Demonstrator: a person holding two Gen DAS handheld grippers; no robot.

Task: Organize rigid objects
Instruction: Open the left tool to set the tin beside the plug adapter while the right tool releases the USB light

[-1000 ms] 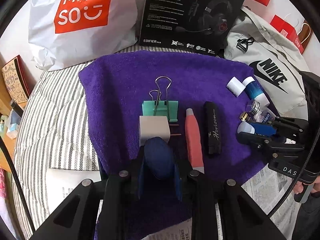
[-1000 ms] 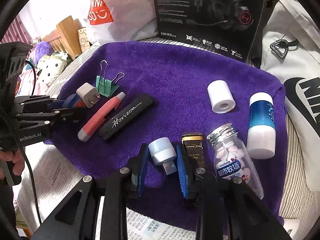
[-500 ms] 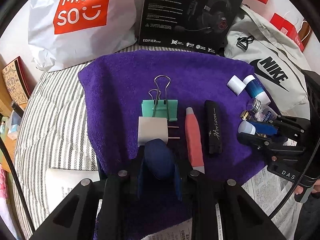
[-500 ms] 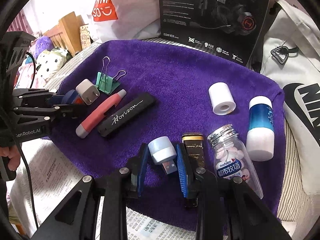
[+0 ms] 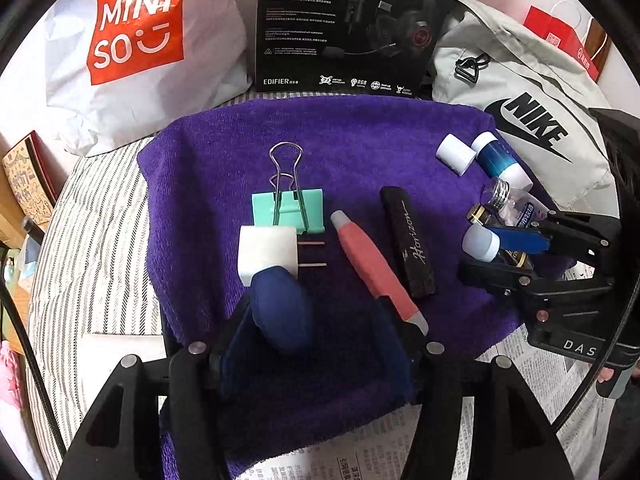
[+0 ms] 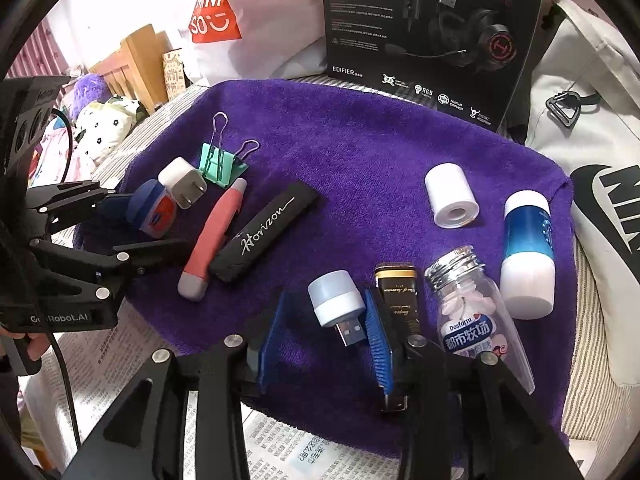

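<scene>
Both sets of tongs are spreading apart, the left gripper (image 5: 316, 340) letting go a dark-blue rounded case (image 5: 280, 312) lower centre, the right gripper (image 6: 324, 336) freeing a white-capped USB light (image 6: 336, 306), so two rows look nearly laid on the purple towel (image 6: 360, 152)

Both views are being bent strongly by the fisheye lenses: straight edges are being curved toward the rims, and a black ring is being left around each circular picture. The scene is being lit evenly and softly, with only faint shadows being cast on the purple towel (image 5: 360, 140). The white shopping bag (image 6: 272, 8) is being overexposed toward the top of the right wrist view. Slight softness is being shown near the edges, while the centre is being kept sharp.
</scene>
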